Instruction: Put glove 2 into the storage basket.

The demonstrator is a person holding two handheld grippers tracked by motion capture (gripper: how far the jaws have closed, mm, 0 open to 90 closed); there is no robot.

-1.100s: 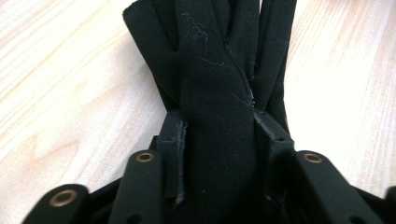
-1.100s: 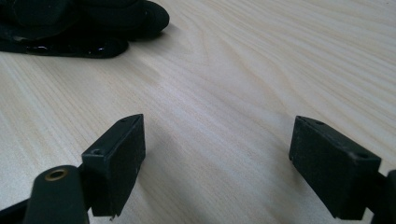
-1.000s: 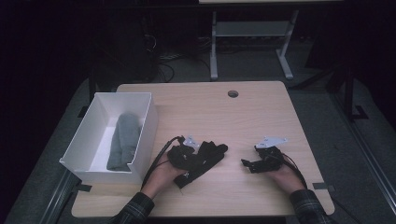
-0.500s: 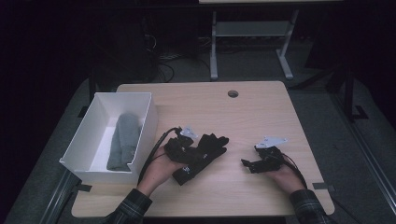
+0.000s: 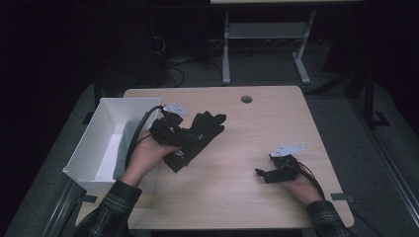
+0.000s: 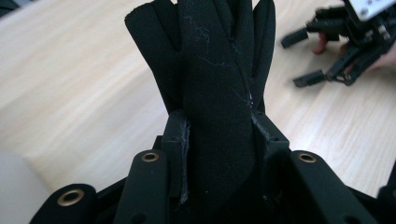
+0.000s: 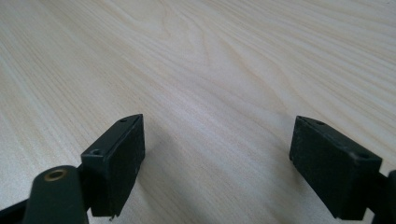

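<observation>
Black glove [image 6: 217, 116] hides left gripper [image 6: 218, 140] fingers' inner faces.

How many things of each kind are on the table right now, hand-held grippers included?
Black glove, clamped in the left hand-held gripper: 1
White box: 1
Hand-held grippers, counting the right hand-held gripper with its jaws apart: 2
Total: 4

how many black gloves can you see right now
1: the black glove is clamped in the left gripper beside the white box. The person's arm covers part of the box, so another could be hidden.
</observation>
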